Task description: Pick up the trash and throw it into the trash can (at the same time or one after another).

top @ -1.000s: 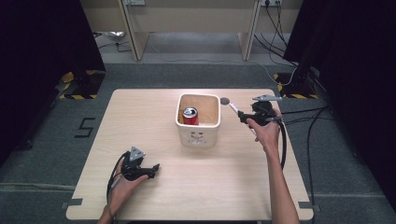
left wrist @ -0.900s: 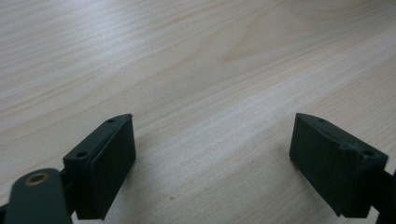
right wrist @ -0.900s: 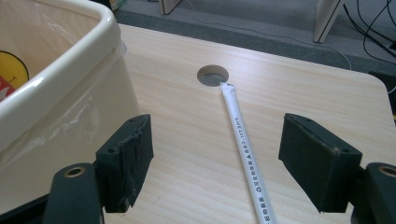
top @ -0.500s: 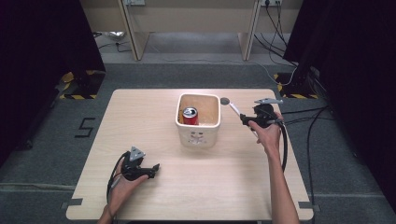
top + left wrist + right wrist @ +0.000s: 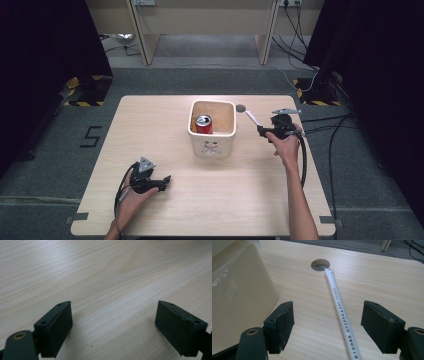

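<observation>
Right gripper (image 5: 328,327) at 3 o'clock of table (image 5: 150,130), jaws spread wide, nothing clamped; white wrapped straw (image 5: 340,312) lying flat between them, touching neither pad. Left gripper (image 5: 113,327) at 7 o'clock, jaws likewise wide over bare wood, empty. Cream bin (image 5: 212,145) at table centre, just toward 9 o'clock of right gripper, wall near its left jaw. Red can (image 5: 203,123) upright inside bin, at its 9 o'clock side. Straw running toward 12 o'clock, far tip at rim of round table hole (image 5: 320,265).
</observation>
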